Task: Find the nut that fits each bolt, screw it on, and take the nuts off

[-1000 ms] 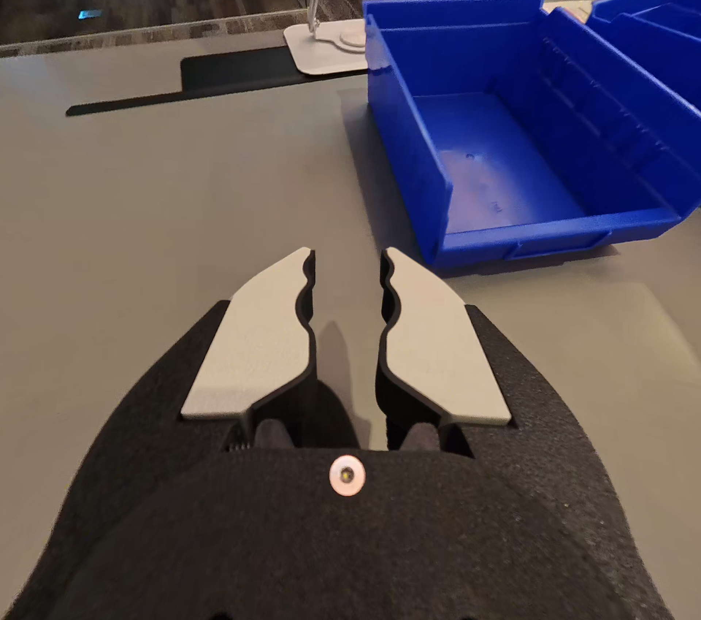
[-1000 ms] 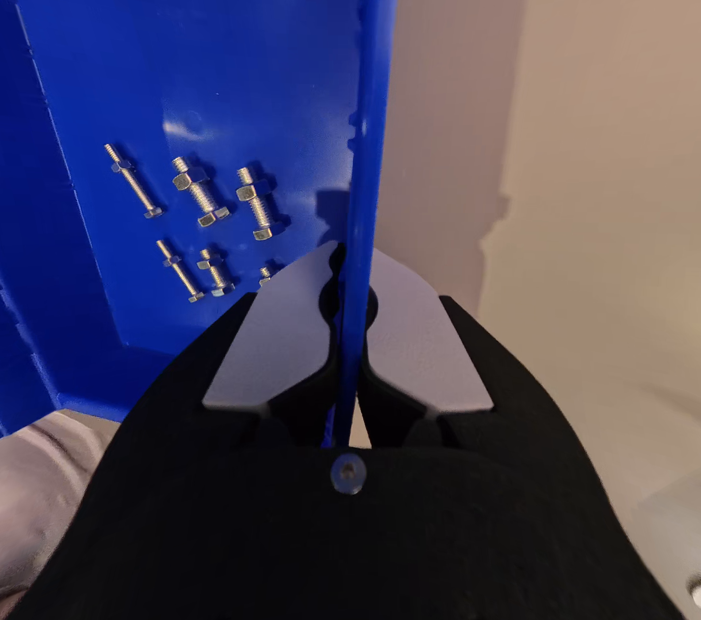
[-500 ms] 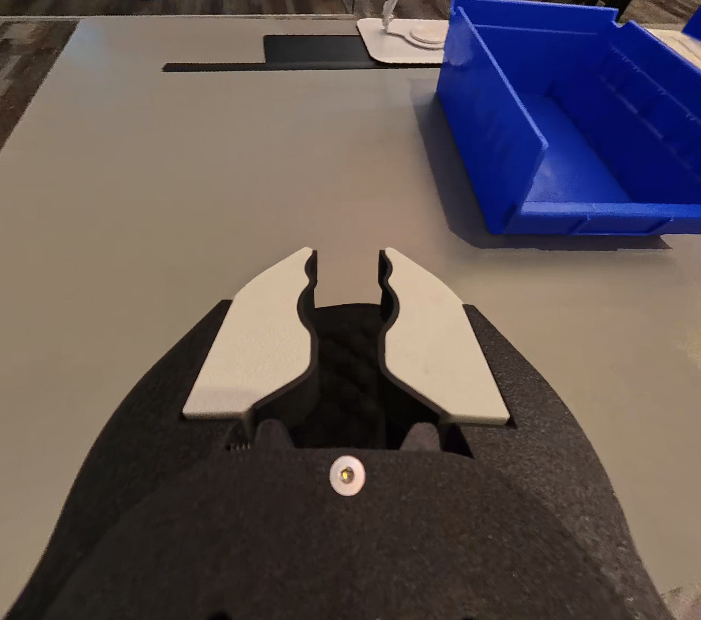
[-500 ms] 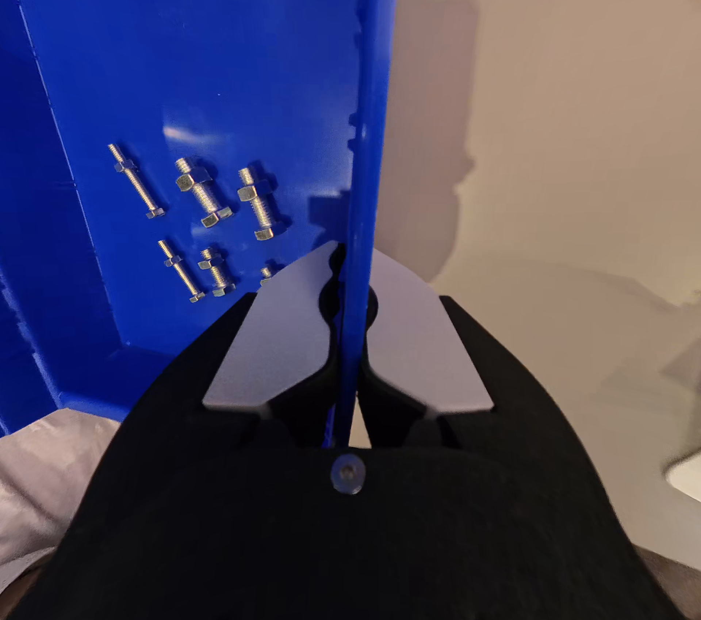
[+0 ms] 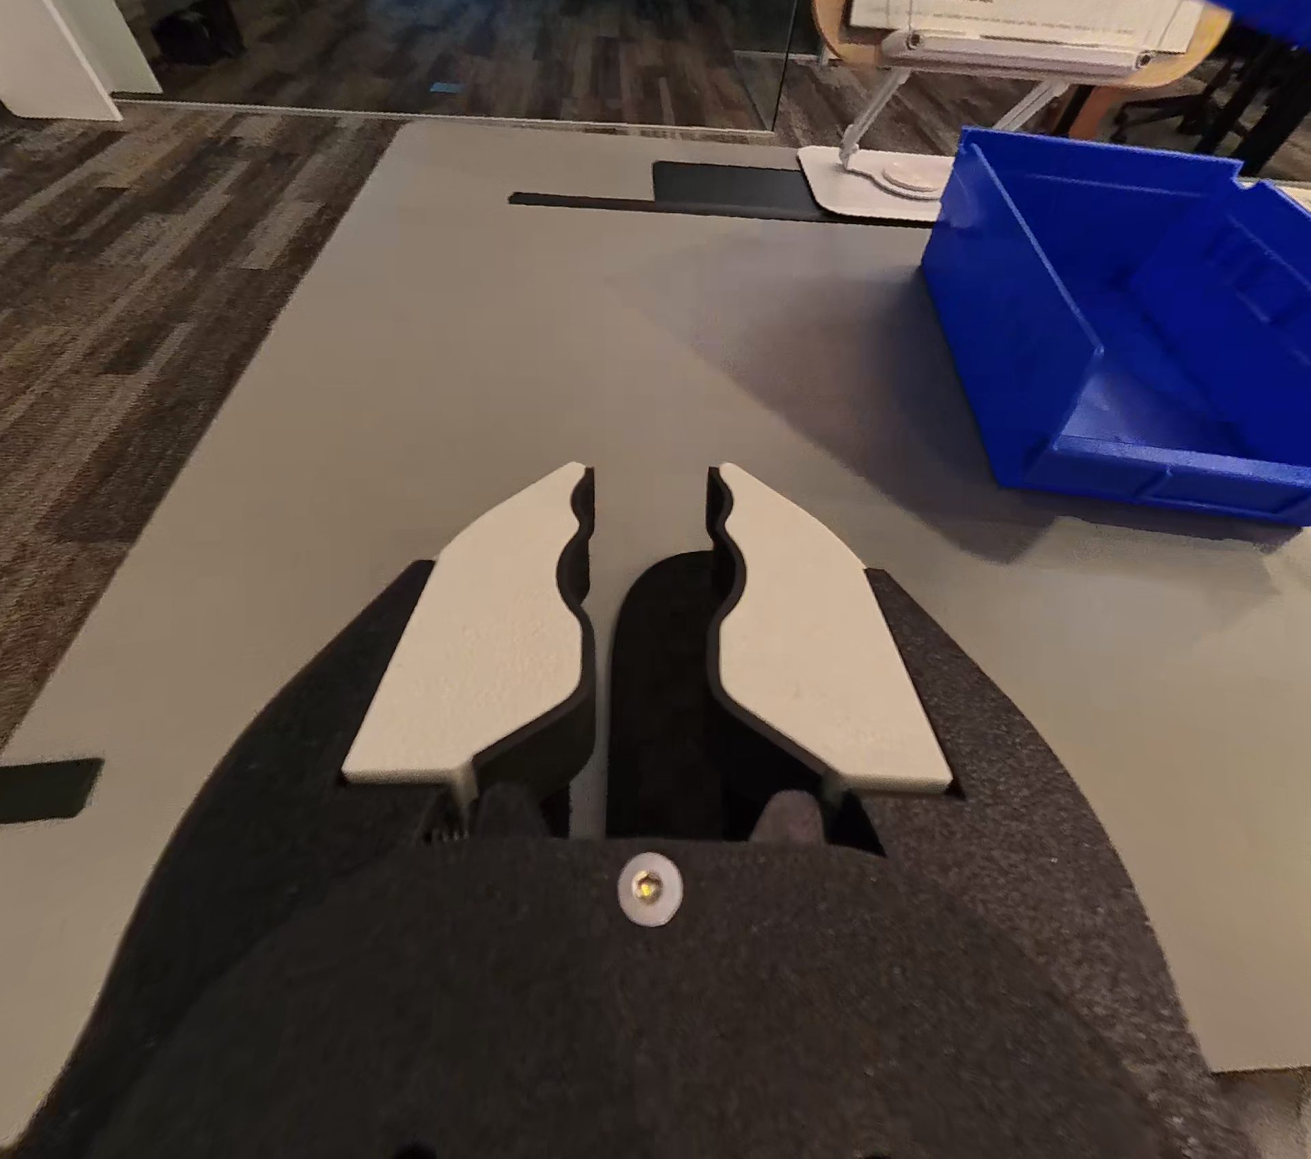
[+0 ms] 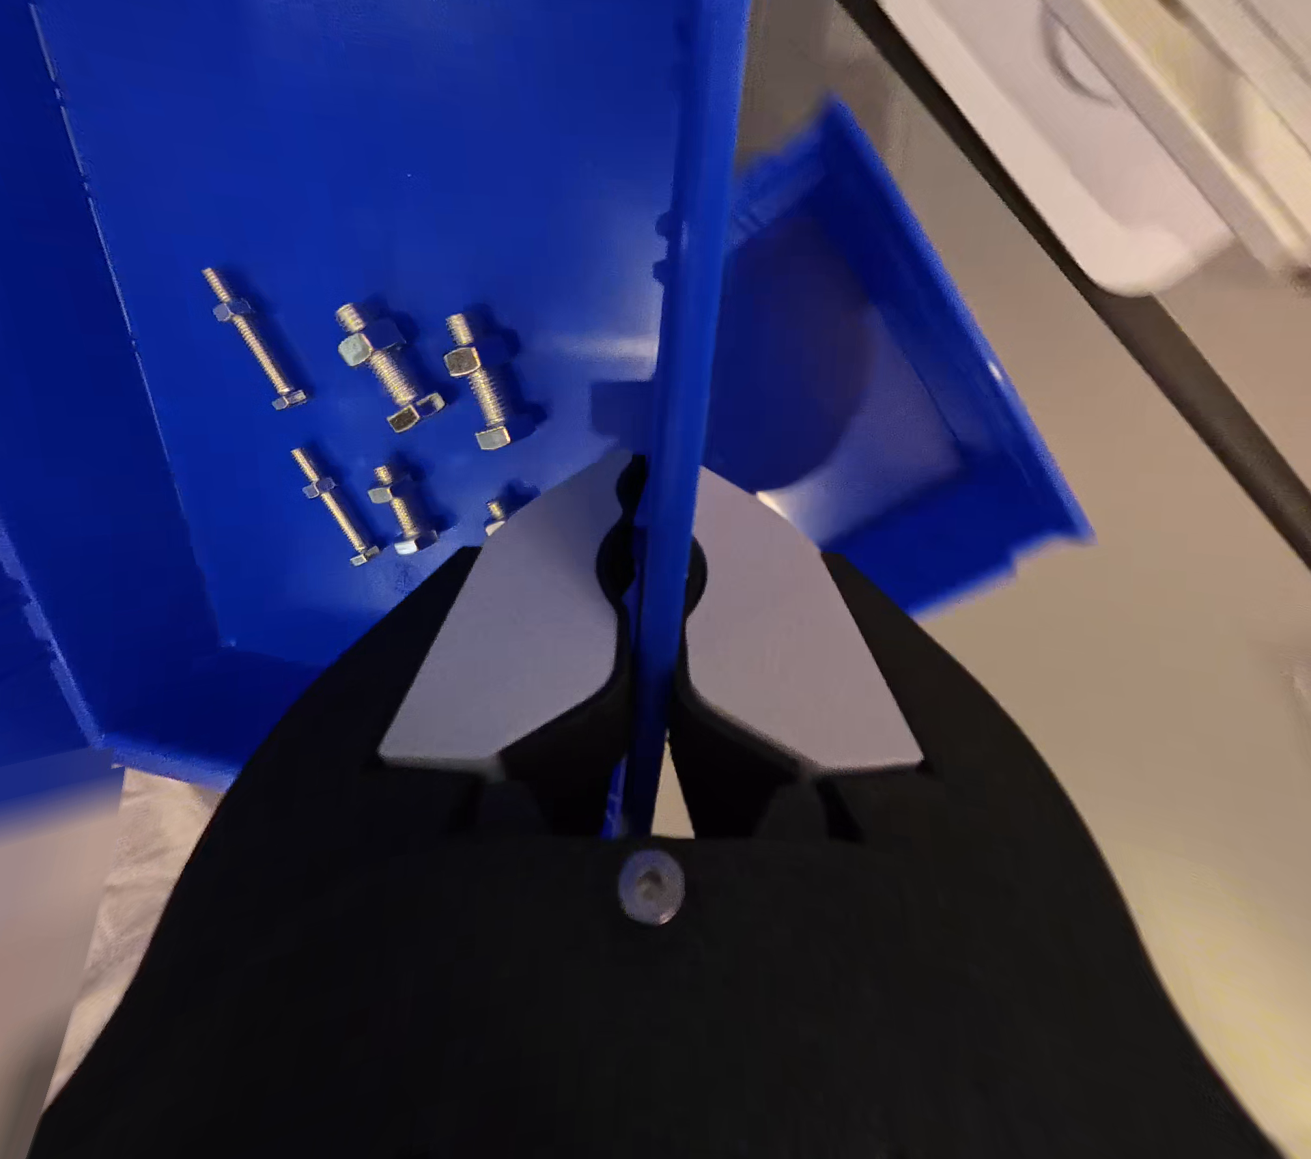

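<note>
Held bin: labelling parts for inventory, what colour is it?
Solid blue bin, clearest in the right wrist view.

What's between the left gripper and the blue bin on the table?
Only bare grey table, in the left wrist view: nothing lies between the open left gripper and the blue bin.

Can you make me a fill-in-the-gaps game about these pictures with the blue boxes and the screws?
1. The right gripper is shut on the wall of a ____ bin.
2. The bolts in that bin lie in ____ rows.
3. The left gripper holds ____.
4. The other bin sits on the ____ table.

Missing words: blue; two; nothing; grey
</note>
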Available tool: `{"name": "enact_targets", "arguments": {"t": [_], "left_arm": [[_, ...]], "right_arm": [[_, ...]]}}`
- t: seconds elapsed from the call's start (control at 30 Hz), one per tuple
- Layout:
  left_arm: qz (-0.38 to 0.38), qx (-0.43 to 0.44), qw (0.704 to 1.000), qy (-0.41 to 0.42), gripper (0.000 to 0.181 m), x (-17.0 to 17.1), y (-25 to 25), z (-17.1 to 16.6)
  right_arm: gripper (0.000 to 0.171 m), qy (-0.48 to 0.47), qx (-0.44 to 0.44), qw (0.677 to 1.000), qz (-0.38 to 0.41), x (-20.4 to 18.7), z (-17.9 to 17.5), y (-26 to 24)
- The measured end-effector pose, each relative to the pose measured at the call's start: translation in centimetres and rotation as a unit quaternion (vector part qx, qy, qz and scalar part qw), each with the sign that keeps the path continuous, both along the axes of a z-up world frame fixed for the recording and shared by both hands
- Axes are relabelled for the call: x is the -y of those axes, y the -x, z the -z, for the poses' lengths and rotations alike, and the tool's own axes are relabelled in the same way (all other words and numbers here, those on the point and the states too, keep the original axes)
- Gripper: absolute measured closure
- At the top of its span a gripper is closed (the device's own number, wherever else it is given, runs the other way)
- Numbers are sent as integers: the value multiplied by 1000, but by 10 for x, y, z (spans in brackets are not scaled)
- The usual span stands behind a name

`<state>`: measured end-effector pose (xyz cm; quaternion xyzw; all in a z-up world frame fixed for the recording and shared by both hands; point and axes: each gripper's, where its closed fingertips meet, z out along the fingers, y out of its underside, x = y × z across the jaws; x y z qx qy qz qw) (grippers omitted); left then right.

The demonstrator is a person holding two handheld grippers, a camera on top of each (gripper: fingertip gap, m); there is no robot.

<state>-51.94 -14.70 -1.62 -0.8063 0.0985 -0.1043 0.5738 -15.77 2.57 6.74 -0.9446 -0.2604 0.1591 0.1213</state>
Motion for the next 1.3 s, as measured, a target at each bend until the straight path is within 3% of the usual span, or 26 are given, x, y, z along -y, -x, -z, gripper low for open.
{"name": "enact_targets", "arguments": {"t": [0.17,0.33,0.53,0.7,0.9,1.03,1.17,1.3], "left_arm": [[-29,-2,1000,9,149,2,29,-4],[-74,11,997,16,143,-1,66,-2],[-89,64,994,2,136,-13,87,-3],[-60,86,994,34,123,-40,70,15],[-77,38,993,78,121,-78,60,45],[-94,31,992,74,141,-101,68,52],[-61,43,993,90,148,-108,69,56],[-50,-2,994,102,165,-112,86,56]], "right_arm": [[167,7,-8,998,-55,-41,38,135],[167,22,-6,998,-54,-70,96,230],[167,35,21,999,-21,-89,165,283],[167,47,38,998,1,-93,190,295],[164,30,59,998,-10,-92,192,299],[158,10,33,999,-25,-92,188,298],[155,-73,-40,995,-49,-101,145,300],[145,-130,-105,979,-114,-78,87,290]]}}
